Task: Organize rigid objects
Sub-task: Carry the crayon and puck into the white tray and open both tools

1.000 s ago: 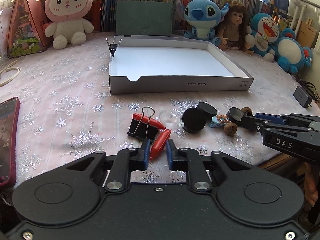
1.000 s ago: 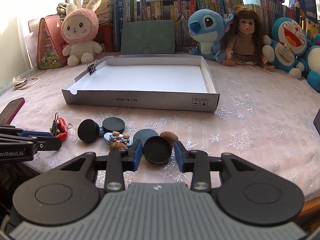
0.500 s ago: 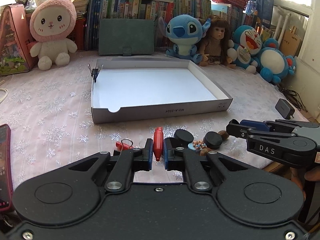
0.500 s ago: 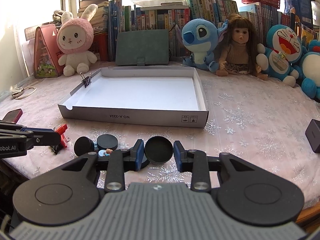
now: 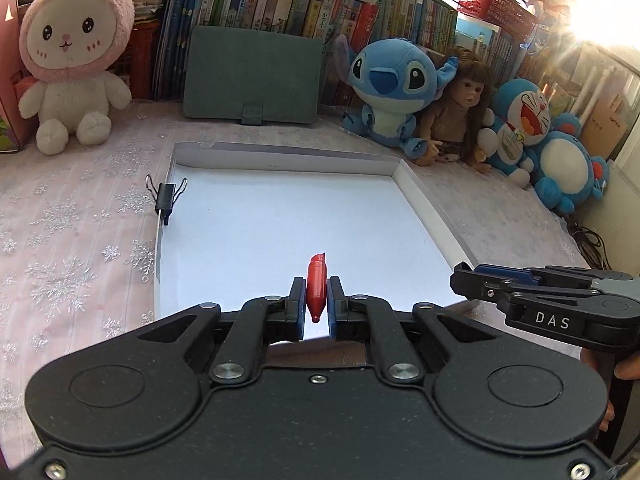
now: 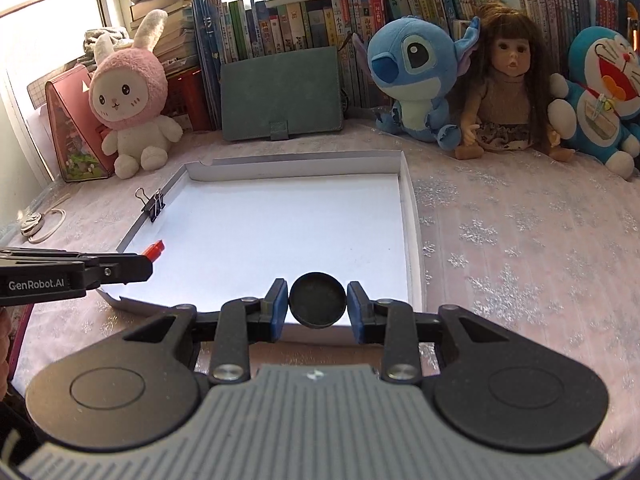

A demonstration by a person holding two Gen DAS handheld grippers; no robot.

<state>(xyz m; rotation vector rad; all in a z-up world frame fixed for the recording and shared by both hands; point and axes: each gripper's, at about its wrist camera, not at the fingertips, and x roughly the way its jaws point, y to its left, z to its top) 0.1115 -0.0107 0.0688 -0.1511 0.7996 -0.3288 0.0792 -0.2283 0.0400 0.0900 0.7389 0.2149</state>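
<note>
My left gripper [image 5: 316, 300] is shut on a red marker-like stick [image 5: 317, 286] and holds it above the near part of the shallow white box [image 5: 424, 200]. My right gripper [image 6: 317, 304] is shut on a round black lid [image 6: 318, 300], held over the box's near right part [image 6: 410, 240]. The left gripper also shows in the right wrist view [image 6: 150, 258] with the red stick's tip [image 6: 155, 249]. The right gripper shows at the right of the left wrist view [image 5: 460, 280]. The box floor is bare.
A black binder clip [image 5: 166, 196] is clamped on the box's left wall. Plush toys, a doll [image 6: 504, 92], a green case [image 5: 252, 80] and books line the back. A pink bunny [image 5: 72, 56] sits back left. The lace cloth surrounds the box.
Both grippers have lifted their objects off the table and moved forward over the box. The loose items on the cloth near the front edge have dropped out of view.
</note>
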